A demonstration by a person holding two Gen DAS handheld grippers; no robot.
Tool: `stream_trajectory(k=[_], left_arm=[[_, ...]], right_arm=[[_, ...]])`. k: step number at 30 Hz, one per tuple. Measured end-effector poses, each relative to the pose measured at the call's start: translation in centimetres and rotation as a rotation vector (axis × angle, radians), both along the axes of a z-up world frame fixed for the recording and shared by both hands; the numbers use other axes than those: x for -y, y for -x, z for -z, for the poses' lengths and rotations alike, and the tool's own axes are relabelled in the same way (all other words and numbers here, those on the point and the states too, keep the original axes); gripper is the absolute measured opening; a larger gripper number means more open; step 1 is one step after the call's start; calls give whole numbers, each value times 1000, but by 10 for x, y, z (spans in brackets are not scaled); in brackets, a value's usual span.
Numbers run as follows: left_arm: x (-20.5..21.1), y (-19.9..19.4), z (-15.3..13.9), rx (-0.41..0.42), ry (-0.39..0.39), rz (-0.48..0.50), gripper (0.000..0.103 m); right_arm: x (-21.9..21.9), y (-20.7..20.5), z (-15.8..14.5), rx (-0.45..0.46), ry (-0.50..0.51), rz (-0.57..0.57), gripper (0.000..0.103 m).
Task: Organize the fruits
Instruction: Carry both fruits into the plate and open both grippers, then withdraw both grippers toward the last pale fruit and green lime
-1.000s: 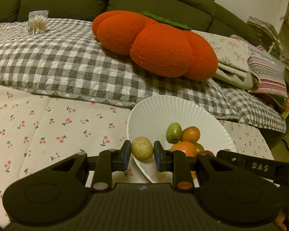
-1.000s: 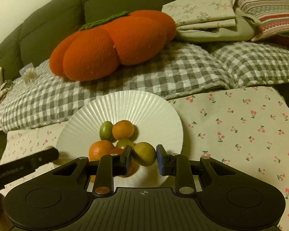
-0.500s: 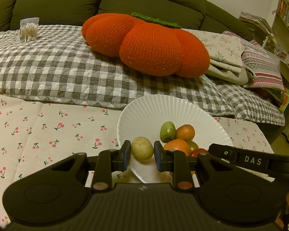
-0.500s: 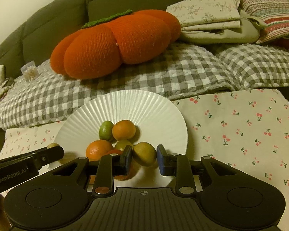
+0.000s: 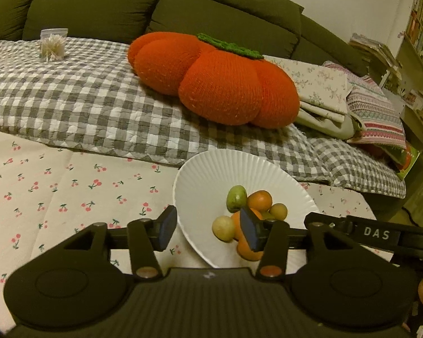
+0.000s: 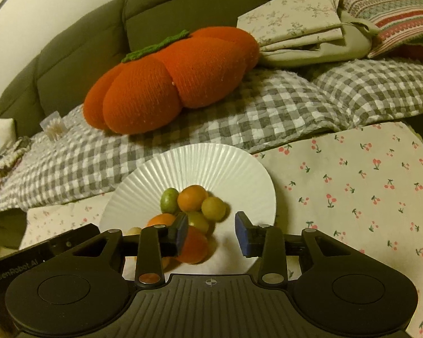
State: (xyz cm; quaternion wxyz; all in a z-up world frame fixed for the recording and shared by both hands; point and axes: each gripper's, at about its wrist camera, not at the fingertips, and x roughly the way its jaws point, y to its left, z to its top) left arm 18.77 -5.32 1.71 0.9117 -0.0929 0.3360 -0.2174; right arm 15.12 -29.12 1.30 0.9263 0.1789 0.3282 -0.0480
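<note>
Both grippers point down at a slant toward a white plate point(image 5: 211, 166) on a cloth with little cherries point(image 5: 56, 186).

The left gripper point(image 5: 208, 231) has just been opening. Its jaws now stand apart and hold nothing. A pale yellow fruit point(image 5: 223, 228) lies on the plate between them, close to the right-side jaw, and no pad presses on it.

The right gripper point(image 6: 211, 233) has also just been opening. Its jaws are apart too, with bare plate between them. A yellow-green fruit point(image 6: 213, 208) sits on the plate just past the tips, free of the pads.

The other fruits are in a pile on the plate: a green fruit point(image 6: 169, 199), an orange one point(image 6: 191, 197) and a red-orange one point(image 6: 194, 246).

Some things are hard to see. The left-side jaw of the right gripper hides part of the pile. In the left wrist view, a jaw covers part of an orange fruit. An orange pumpkin cushion point(image 5: 217, 84) lies on a checked blanket point(image 5: 70, 95) behind the plate.
</note>
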Motion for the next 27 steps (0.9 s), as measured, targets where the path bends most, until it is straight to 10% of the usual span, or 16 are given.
stream_trajectory(k=[27], left_arm=[[-25, 94, -10, -19, -114, -23, 79]], right_arm=[[-47, 100, -29, 9, -4, -63, 36]])
